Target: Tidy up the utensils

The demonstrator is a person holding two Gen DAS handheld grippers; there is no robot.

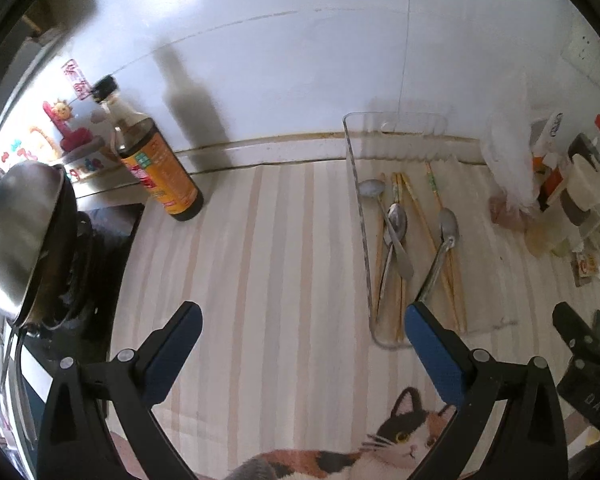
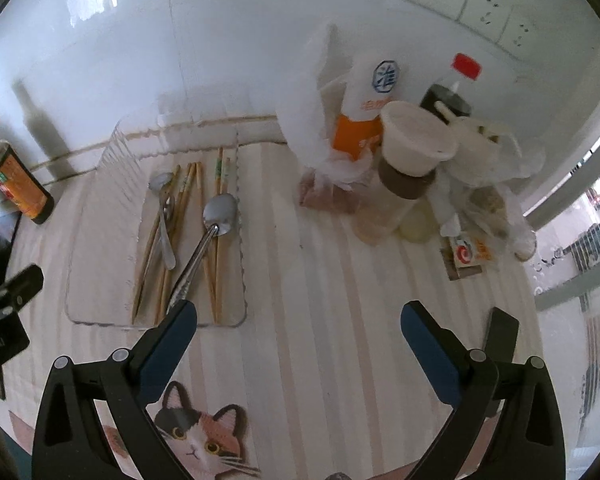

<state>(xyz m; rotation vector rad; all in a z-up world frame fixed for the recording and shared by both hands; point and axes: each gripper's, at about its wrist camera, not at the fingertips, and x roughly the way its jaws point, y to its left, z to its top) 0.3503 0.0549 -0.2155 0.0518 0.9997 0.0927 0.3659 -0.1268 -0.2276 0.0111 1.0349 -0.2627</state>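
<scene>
Left wrist view:
- The left claw (image 1: 302, 320) hangs above the table (image 1: 260, 260) with both fingers spread wide and nothing between them.
- The clear tray (image 1: 366, 256) lies ahead and to the right of this claw, its near corner just beside the right fingertip. It gathers the utensils in one place: spoons (image 1: 396, 220) and chopsticks (image 1: 420, 216) lie lengthwise inside, handles toward the claw.
- The large spoon (image 1: 440, 248) rests across the chopsticks, handle end close to the right fingertip, which leaves it easy to reach.
- A sauce bottle (image 1: 160, 172) stands well ahead to the left, clear of the tray. A pan (image 1: 24, 232) sits at far left.

Right wrist view:
- The right claw (image 2: 298, 316) is likewise fully spread and empty, so neither claw grips a utensil.
- The tray (image 2: 100, 264) lies ahead and to the left; the large spoon's (image 2: 204, 240) handle ends just at the left fingertip.
- A cluster of containers and bags (image 2: 412, 148) stands ahead to the right, apart from the tray.
- Judgement: the sorting appears largely complete, as no loose utensil shows on the table.
</scene>
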